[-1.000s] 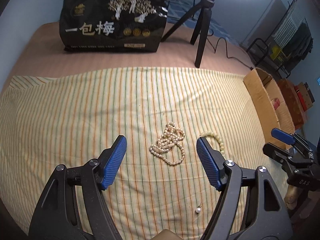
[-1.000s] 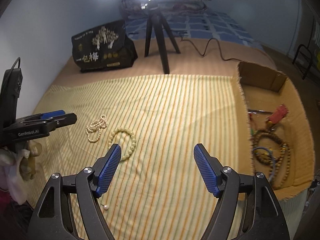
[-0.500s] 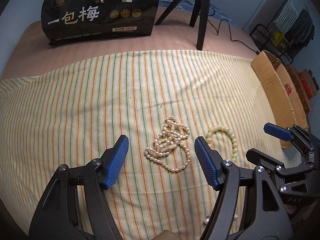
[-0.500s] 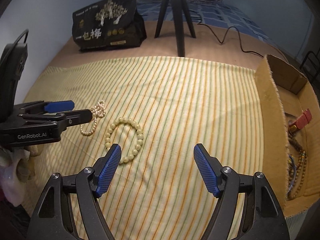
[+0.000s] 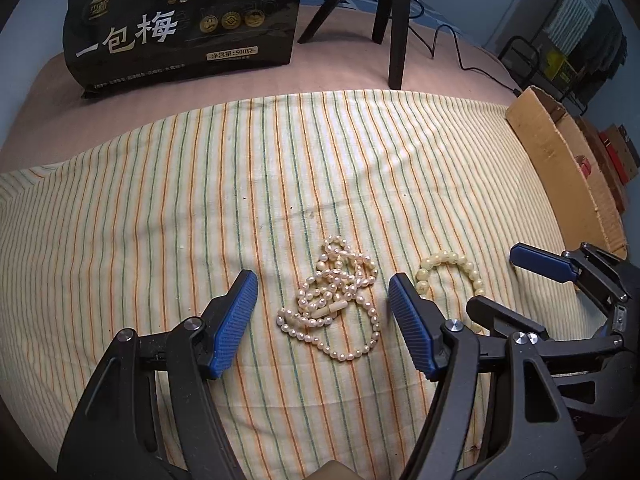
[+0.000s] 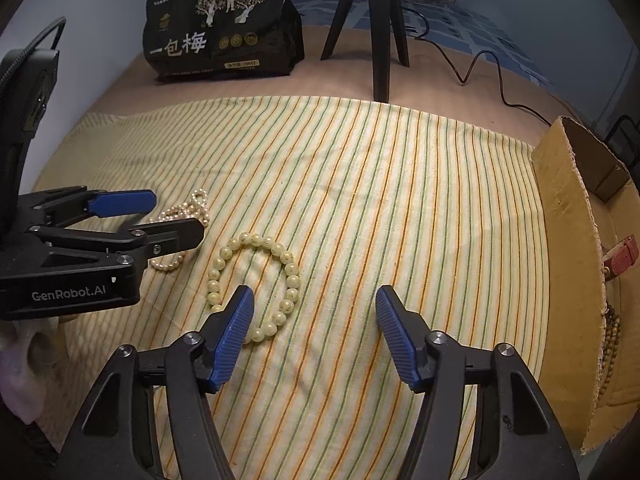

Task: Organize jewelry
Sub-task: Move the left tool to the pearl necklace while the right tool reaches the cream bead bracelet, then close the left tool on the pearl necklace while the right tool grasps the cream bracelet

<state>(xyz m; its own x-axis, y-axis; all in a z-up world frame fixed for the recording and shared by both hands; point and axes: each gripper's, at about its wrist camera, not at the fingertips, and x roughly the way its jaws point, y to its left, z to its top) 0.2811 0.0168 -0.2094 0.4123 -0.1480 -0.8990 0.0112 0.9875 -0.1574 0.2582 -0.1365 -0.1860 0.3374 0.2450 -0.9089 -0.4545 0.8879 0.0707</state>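
Left gripper (image 5: 323, 320) spread wide, pearl necklace (image 5: 336, 300) lying tangled on the striped cloth (image 5: 160, 220) between its blue pads. Right gripper (image 6: 314, 334) spread too, empty; pale bead bracelet (image 6: 256, 284) at its 11 o'clock, partly behind the left pad. Cardboard box (image 6: 568, 264) at 3 o'clock, brown beads inside. Black bag (image 6: 224, 24) and tripod (image 6: 372, 20) at 12.

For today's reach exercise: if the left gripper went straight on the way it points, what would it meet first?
Most likely the pearl necklace, lying tangled on the striped cloth between the open fingers of the left gripper; depth is uncertain.
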